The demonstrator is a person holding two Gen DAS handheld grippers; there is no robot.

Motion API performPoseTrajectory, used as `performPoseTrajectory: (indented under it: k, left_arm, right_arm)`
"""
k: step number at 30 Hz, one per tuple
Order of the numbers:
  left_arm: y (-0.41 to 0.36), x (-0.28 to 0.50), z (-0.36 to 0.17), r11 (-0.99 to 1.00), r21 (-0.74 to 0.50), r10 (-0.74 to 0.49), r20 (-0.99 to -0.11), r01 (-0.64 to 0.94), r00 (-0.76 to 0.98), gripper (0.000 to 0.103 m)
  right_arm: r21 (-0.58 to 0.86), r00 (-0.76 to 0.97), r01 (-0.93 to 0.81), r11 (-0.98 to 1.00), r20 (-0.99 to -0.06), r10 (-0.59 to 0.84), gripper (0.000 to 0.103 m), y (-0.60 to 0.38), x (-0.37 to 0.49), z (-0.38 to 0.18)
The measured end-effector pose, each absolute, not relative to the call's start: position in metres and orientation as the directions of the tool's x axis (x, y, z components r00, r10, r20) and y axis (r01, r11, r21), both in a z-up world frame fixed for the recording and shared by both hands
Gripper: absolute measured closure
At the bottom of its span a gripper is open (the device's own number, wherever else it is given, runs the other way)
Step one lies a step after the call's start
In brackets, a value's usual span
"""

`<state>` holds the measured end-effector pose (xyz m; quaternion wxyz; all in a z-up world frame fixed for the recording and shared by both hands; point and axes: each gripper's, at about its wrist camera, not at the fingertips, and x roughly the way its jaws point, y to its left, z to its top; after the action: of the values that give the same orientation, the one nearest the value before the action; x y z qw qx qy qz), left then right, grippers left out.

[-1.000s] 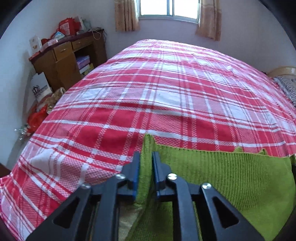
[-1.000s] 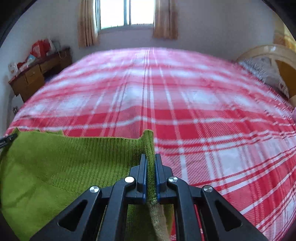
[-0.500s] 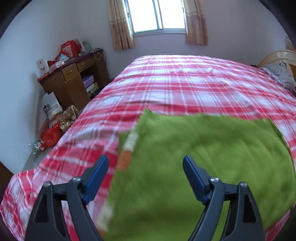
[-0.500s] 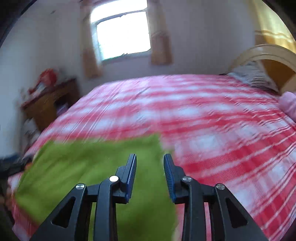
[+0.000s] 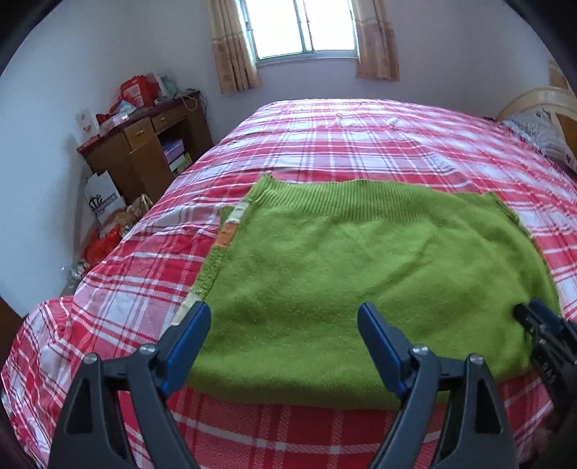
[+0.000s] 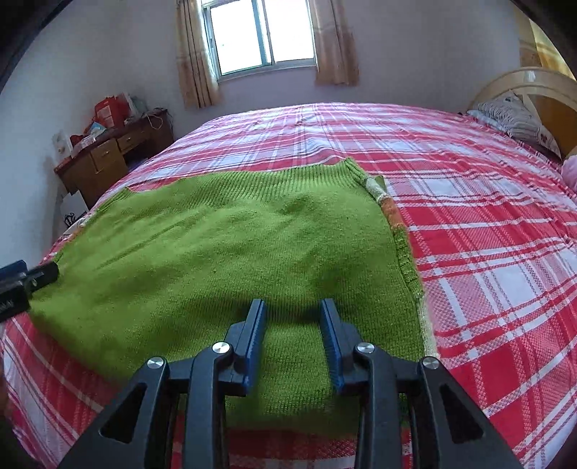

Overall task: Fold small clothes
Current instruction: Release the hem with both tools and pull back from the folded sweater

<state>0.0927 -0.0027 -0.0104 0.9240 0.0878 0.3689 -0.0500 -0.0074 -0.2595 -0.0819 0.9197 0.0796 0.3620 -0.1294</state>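
We hover both grippers at the near edge of the green sweater [image 5: 360,267], which lies flat on the plaid bed [image 5: 360,144], its long axis across us and ribbed hem farthest away. Our left gripper [image 5: 285,346] has fingers wide and empty; our right gripper [image 6: 293,337] is narrower, also empty, nearer the striped side edge [image 6: 391,213].

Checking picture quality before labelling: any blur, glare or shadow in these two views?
Left wrist view: sharp, window blown out white, bed edges bowed by fisheye. Right wrist view: sharp too, gripper casts a soft shadow on the green sweater.
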Motion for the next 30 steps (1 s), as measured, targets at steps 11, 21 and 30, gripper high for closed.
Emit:
performPoseTrajectory:
  k: [11, 21, 30]
  left_arm:
    - [0.019, 0.084, -0.007, 0.988, 0.117, 0.004, -0.671, 0.101, 0.741, 0.009]
    - [0.036, 0.098, -0.026, 0.994, 0.105, 0.048, -0.706, 0.037, 0.707, 0.009]
    - [0.046, 0.11, -0.044, 1.0, 0.018, 0.015, -0.738, -0.002, 0.675, 0.006]
  right_arm:
    - [0.029, 0.783, 0.264, 0.964, -0.59, -0.197, 0.069, -0.231, -0.022, -0.052]
    - [0.001, 0.727, 0.094, 0.996, -0.683, -0.067, 0.069, -0.172, 0.017, -0.074]
    - [0.012, 0.721, 0.096, 0.995, -0.69, -0.061, 0.064, -0.175, 0.016, -0.086]
